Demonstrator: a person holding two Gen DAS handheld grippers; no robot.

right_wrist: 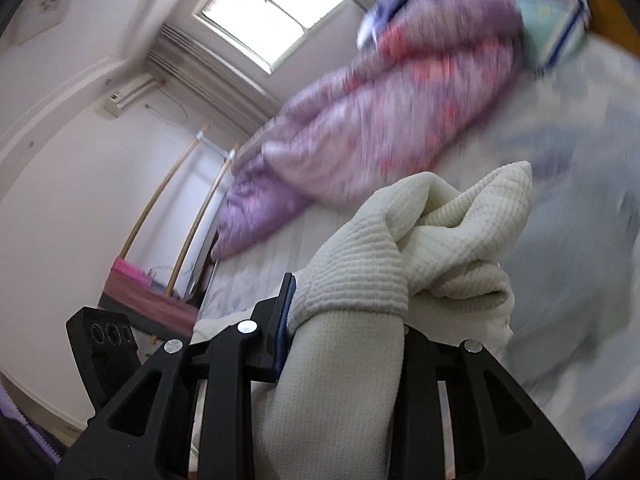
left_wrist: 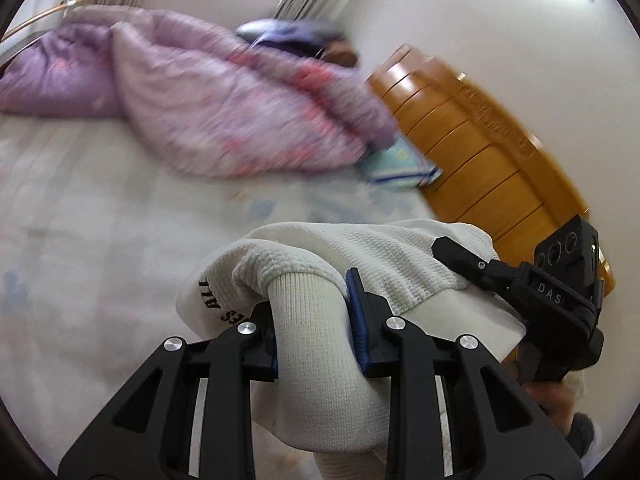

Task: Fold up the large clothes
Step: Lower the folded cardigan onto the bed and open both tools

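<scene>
A cream waffle-knit sweater (left_wrist: 360, 252) with ribbed hem and black lettering hangs bunched above the bed. My left gripper (left_wrist: 312, 320) is shut on its ribbed edge (left_wrist: 308, 340). My right gripper (right_wrist: 344, 320) is shut on another ribbed part of the same sweater (right_wrist: 352, 360), with knit fabric bunched above the fingers (right_wrist: 440, 220). The right gripper also shows in the left wrist view (left_wrist: 472, 264), close on the right, gripping the sweater. The left gripper's body shows at the lower left of the right wrist view (right_wrist: 104, 344).
A pale patterned bed sheet (left_wrist: 100, 220) lies below. A purple and pink quilt (left_wrist: 224, 92) is heaped at the far side. A folded light blue cloth (left_wrist: 400, 164) lies by the wooden headboard (left_wrist: 480, 152). A window (right_wrist: 268, 12) and wooden poles (right_wrist: 160, 196) stand beyond the bed.
</scene>
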